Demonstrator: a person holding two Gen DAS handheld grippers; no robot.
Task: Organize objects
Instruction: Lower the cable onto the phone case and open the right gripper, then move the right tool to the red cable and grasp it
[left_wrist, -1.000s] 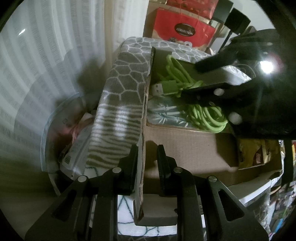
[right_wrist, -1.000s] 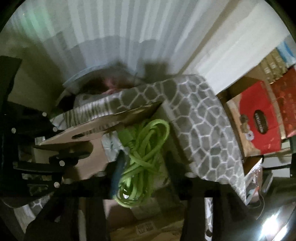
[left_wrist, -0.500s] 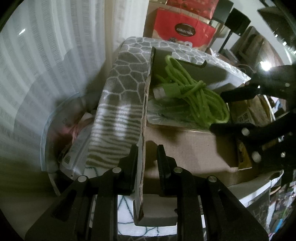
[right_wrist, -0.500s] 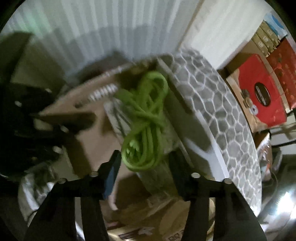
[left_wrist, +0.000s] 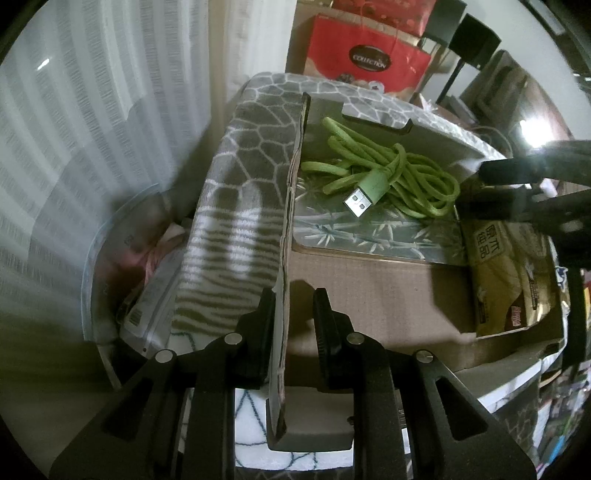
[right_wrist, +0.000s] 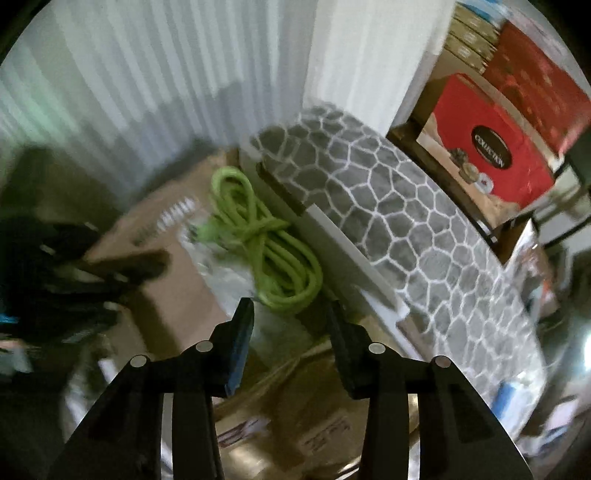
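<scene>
The left gripper (left_wrist: 293, 306) straddles the upright cardboard box wall (left_wrist: 291, 206); its left finger touches the wall, the right stands a little off, so a firm clamp cannot be confirmed. The green cable (left_wrist: 391, 181) lies coiled inside the box, ahead and right of those fingers. The right gripper (right_wrist: 290, 314), fingers apart and empty, hangs just short of the coil; best to keep the wall steady and withdraw straight, without snagging a loop
</scene>
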